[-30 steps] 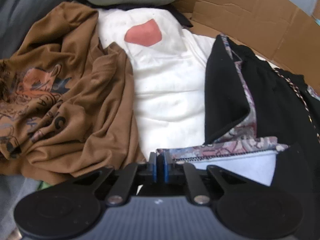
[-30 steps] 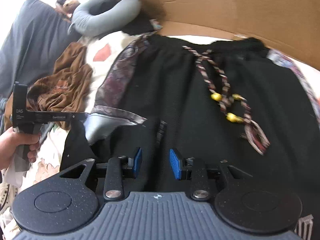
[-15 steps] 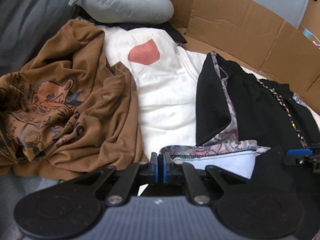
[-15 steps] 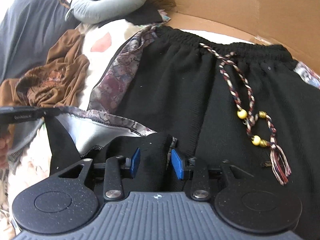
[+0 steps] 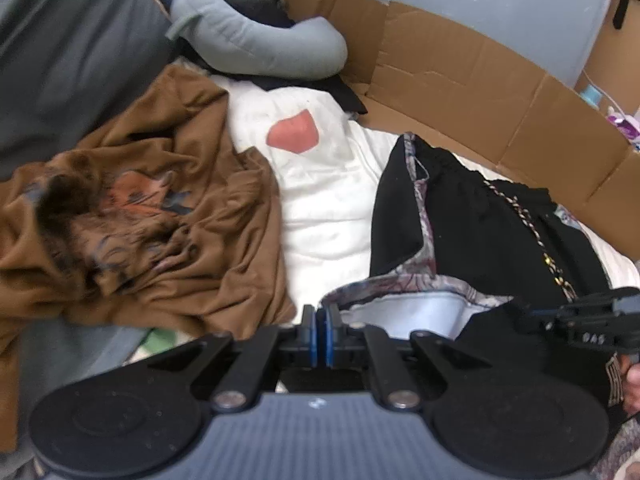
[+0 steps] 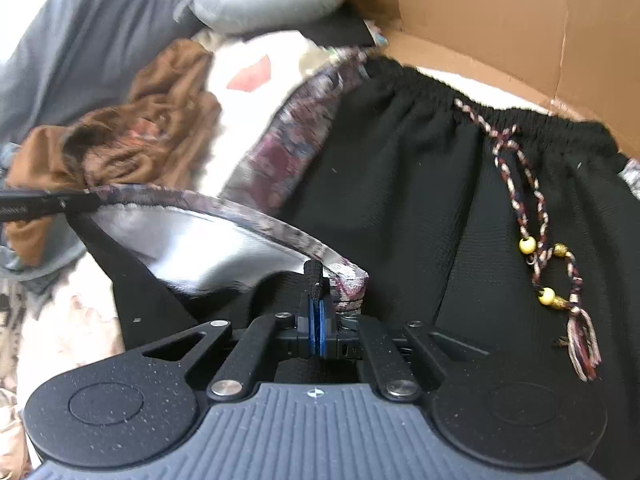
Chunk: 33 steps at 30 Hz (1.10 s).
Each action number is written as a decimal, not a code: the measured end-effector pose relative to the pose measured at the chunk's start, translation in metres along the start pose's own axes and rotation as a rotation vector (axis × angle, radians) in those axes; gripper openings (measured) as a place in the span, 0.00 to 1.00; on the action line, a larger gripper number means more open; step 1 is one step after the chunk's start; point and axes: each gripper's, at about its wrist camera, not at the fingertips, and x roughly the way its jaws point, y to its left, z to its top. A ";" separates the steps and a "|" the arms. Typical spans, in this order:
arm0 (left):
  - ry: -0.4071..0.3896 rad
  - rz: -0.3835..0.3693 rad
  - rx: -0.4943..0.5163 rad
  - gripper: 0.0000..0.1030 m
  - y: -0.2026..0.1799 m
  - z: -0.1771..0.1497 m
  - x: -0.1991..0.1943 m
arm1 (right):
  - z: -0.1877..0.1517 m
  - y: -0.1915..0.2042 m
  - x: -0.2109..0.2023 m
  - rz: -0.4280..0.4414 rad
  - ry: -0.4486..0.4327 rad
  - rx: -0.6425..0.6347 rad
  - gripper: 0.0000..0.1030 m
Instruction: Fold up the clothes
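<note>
Black shorts (image 5: 492, 236) (image 6: 400, 200) with patterned side trim and a braided, beaded drawstring (image 6: 536, 240) lie on a white sheet (image 5: 328, 208). My left gripper (image 5: 320, 320) is shut on the patterned hem corner, which is lifted and shows the pale lining (image 5: 416, 314). My right gripper (image 6: 316, 304) is shut on a pinch of black fabric at the hem's other end. The hem stretches between both grippers. The right gripper (image 5: 568, 316) also shows at the right edge of the left wrist view.
A crumpled brown printed shirt (image 5: 140, 220) lies to the left. A grey neck pillow (image 5: 256, 40) sits at the back. Cardboard walls (image 5: 480, 76) rise behind the shorts. A grey cushion (image 5: 68, 48) fills the far left.
My right gripper went from open around the black hem to shut on it. Both grippers have lifted, raising the hem and exposing more pale lining.
</note>
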 end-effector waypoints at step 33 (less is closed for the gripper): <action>0.045 0.118 -0.019 0.04 0.097 -0.084 -0.052 | -0.117 0.081 -0.072 0.365 0.243 -0.162 0.01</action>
